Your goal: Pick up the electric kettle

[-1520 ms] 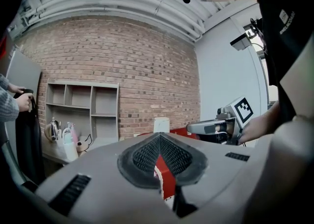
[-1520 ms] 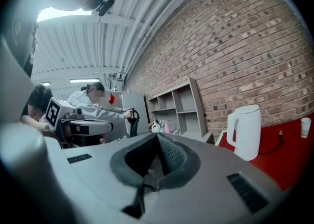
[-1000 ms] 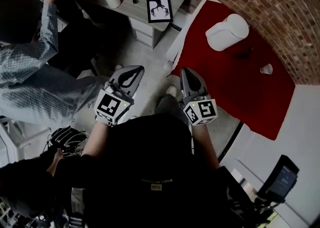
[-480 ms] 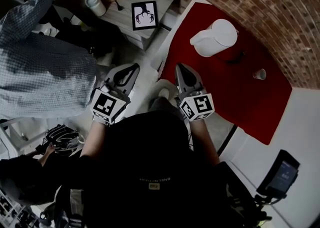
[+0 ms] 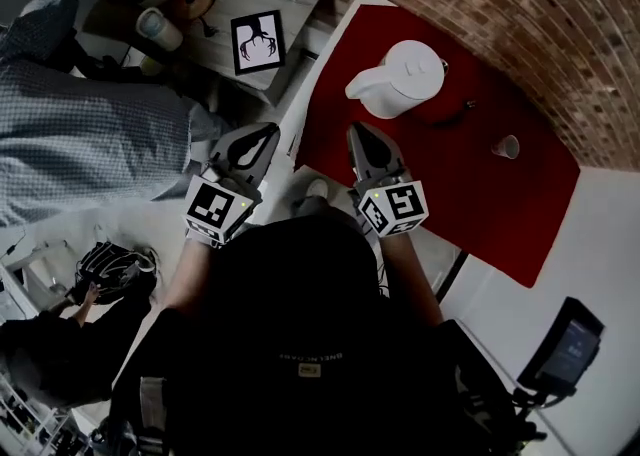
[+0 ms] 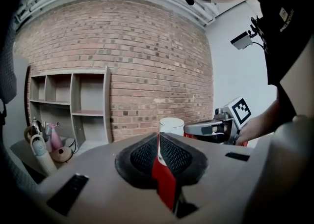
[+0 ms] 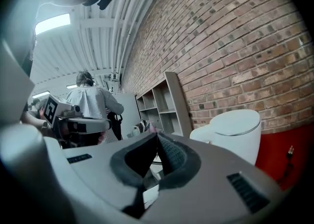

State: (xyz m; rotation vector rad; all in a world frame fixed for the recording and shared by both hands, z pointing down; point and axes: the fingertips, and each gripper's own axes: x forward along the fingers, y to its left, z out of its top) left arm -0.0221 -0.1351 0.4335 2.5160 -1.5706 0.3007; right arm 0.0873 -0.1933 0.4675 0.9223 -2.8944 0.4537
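Electric kettle (image 5: pixel 400 79) is not in hand yet. It is white, lid down, upright on the red-covered bench (image 5: pixel 500 204), ahead of both grippers and clear of them.

Nearest you:
- The left gripper (image 5: pixel 266 134) has its fingers (image 6: pixel 142 156) pressed together with nothing between them. It sits off the bench, over the floor by the bench's near edge.
- The right gripper (image 5: pixel 356 134) has its fingers (image 7: pixel 176 159) together as well, and empty. Its tip is at the near edge of the red cover, with the kettle beyond it and slightly to the right.

Step in hand is the approach, and the right gripper looks better placed for it.
- Spread the fingers before you arrive. Shut as they are, they would only shove the kettle.
- The body looks too broad and smooth to pinch. Aim for the part jutting from its near-left side, which is probably the handle, though you should confirm that as you close in.
- Clamp high on it, close to the body, so the kettle hangs level rather than swinging.

Further out:
- A dark cord (image 5: pixel 462 106) lies on the cover at the kettle's far-right side. Lift straight up and slowly, and watch for it dragging.
- A small cup (image 5: pixel 505 147) stands well apart to the right, so keep your lift away from it.
- The brick wall (image 5: pixel 520 4) is close behind, so there is little room to overshoot.
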